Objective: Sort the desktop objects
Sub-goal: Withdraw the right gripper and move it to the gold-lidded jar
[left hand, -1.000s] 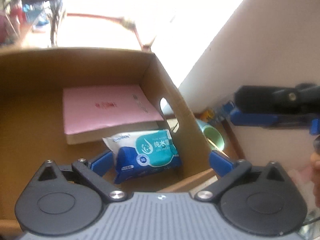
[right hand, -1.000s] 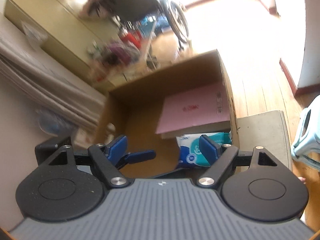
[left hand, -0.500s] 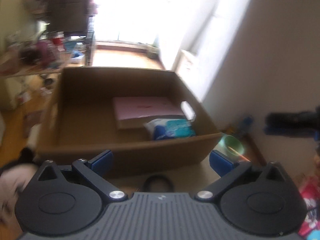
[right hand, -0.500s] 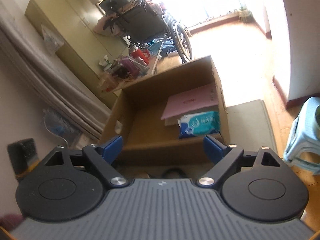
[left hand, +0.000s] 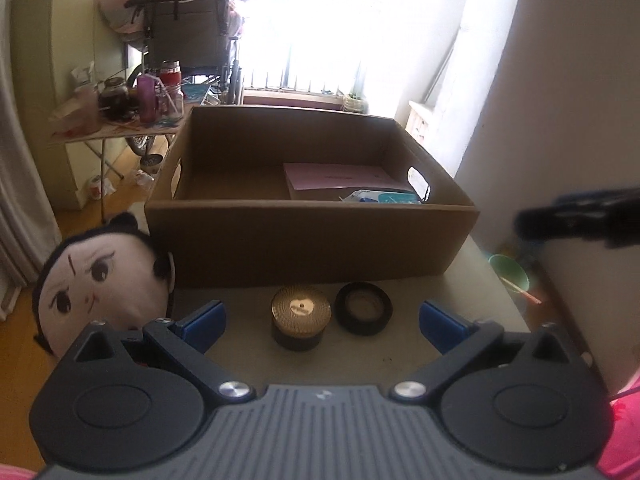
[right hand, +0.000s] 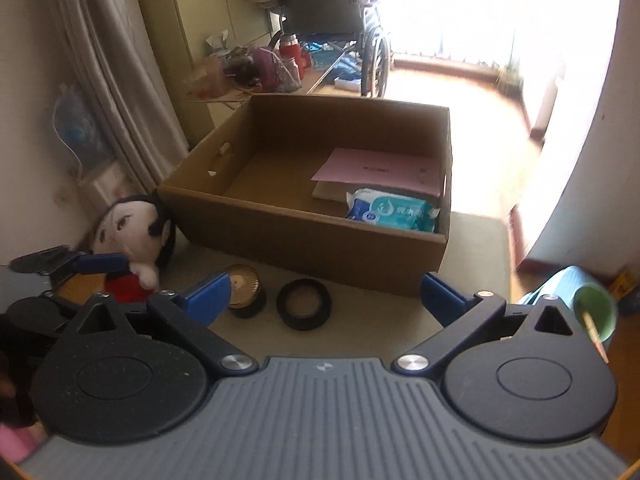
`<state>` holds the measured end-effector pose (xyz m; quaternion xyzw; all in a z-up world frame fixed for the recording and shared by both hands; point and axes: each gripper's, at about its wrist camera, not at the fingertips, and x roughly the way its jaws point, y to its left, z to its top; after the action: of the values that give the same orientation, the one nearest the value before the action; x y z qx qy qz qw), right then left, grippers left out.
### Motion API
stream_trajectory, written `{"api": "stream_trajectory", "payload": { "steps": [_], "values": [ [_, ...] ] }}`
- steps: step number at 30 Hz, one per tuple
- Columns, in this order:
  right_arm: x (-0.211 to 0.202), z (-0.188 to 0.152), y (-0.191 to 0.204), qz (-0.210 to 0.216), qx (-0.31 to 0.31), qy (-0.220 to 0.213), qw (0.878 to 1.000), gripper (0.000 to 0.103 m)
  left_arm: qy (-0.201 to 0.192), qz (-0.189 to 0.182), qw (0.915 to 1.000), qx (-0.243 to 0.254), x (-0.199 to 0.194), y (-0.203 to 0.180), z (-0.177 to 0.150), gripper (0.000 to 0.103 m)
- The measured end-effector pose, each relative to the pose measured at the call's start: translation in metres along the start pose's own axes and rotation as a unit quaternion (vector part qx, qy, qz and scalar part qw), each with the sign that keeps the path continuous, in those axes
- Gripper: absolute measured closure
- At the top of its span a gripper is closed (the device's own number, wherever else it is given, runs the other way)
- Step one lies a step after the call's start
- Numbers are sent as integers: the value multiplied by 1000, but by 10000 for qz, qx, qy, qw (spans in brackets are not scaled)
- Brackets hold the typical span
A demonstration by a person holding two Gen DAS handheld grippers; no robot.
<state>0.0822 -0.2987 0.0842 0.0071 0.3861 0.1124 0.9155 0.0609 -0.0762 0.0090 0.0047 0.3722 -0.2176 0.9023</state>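
An open cardboard box [left hand: 308,240] sits on a pale tabletop [left hand: 476,304], its long axis running across the left wrist view and its open top facing up, with oval hand-holes cut in both short end walls. Inside, against the right end, a pink folder [right hand: 380,170] lies flat with its long side along the far-right wall, and a blue-and-teal pack of wet wipes [right hand: 394,212] lies flat in the near right corner, its long axis roughly parallel to the box's front wall and its printed face up. On the table just in front of that wall stand a round dark jar with a gold lid [left hand: 301,316], upright with the lid facing up, and a black roll of tape [left hand: 363,313] lying flat on its side, hole upward; the two are just beside each other but apart. A plush doll with a painted face [left hand: 102,284] leans at the box's left front corner (its red body shows only in the right wrist view). The left gripper [left hand: 322,320] hangs over the near table edge, angled down toward the jar and tape, its blue-padded jaws spread wide with nothing between them. The right gripper [right hand: 326,292] is tilted down likewise from farther right, jaws opening and nearly at full spread, nothing pinched; the tape roll lies on the table below and beyond the gap. A green cup [right hand: 596,312] stands off the table's right side.
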Motion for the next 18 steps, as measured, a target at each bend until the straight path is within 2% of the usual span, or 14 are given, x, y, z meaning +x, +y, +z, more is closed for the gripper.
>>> {"api": "stream_trajectory", "payload": {
  "steps": [2,6,10,11,13,15,18],
  "values": [
    [0,-1,8,-134,-161,-118,9997,1,-17,21,10000,66,0,0,-6,0],
    [7,-2,20,-270,-524,-199,9981,1,83,355,9982,468,8,-7,-14,0],
    [15,-4,34,-294,-1110,-359,9927,1,134,297,9986,419,15,-7,-17,0],
    [18,-4,37,-244,-1188,-369,9919,1,146,304,9984,451,18,-7,-18,0],
    [24,-2,39,122,-1184,-344,9923,1,107,350,9972,646,23,-11,-22,0],
    [34,2,36,560,-903,-220,9941,1,117,362,9960,809,29,-14,-24,0],
    [56,6,37,816,-618,58,9947,1,79,382,9955,862,41,-14,-28,0]
  ]
}}
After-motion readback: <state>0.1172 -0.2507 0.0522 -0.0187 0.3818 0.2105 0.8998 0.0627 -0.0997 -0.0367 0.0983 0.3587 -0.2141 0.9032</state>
